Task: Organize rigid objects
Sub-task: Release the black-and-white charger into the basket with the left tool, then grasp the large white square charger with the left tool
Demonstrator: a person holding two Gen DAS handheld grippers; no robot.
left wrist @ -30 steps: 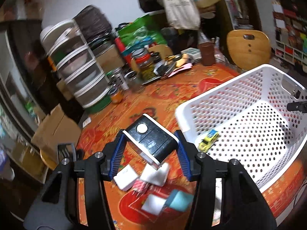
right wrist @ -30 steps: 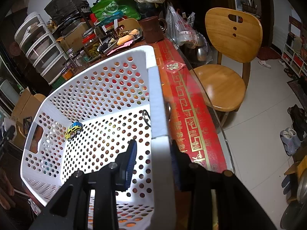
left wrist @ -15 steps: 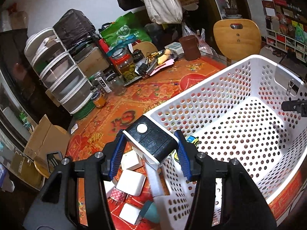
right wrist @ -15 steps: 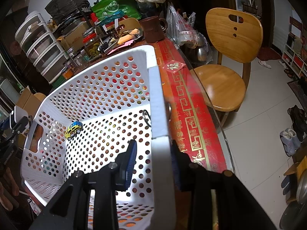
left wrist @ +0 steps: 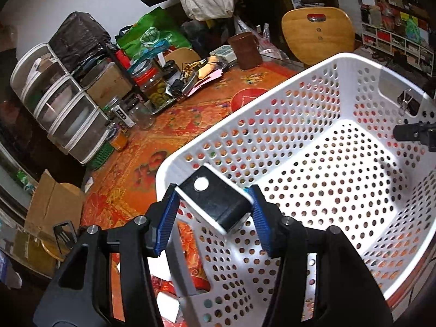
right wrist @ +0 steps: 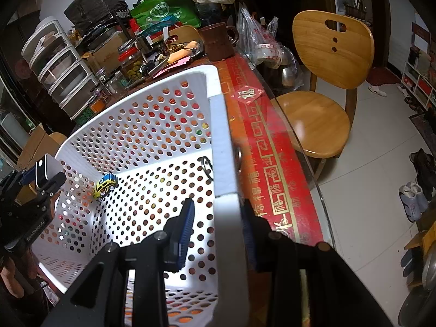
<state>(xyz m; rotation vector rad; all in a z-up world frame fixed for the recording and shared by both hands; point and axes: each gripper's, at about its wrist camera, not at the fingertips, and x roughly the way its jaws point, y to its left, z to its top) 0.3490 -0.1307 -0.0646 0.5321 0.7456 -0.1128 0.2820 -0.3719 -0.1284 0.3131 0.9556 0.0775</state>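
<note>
My left gripper (left wrist: 213, 204) holds a black box (left wrist: 215, 200) with a white rim and a round white dot, just inside the near corner of the white perforated basket (left wrist: 272, 100). Its blue pads still touch the box's sides while the jaws are opening. The right wrist view shows the same box (right wrist: 47, 169) above the basket's far left wall. My right gripper (right wrist: 218, 211) is shut on the basket's right rim (right wrist: 222, 141). A small yellow toy car (right wrist: 105, 186) lies on the basket floor; the box hides it in the left wrist view.
The orange patterned tablecloth (left wrist: 169, 125) carries jars (left wrist: 152, 87), a brown mug (left wrist: 245, 50), stacked clear drawers (left wrist: 62, 103) and bags at the back. A wooden chair (right wrist: 321, 103) stands beyond the table's right edge. A binder clip (left wrist: 406, 100) hangs on the basket's far wall.
My left gripper has carried the black box to the right and down, from above the tablecloth to over the basket's corner. The white blocks on the cloth have slipped out of sight. The right gripper has kept still.
</note>
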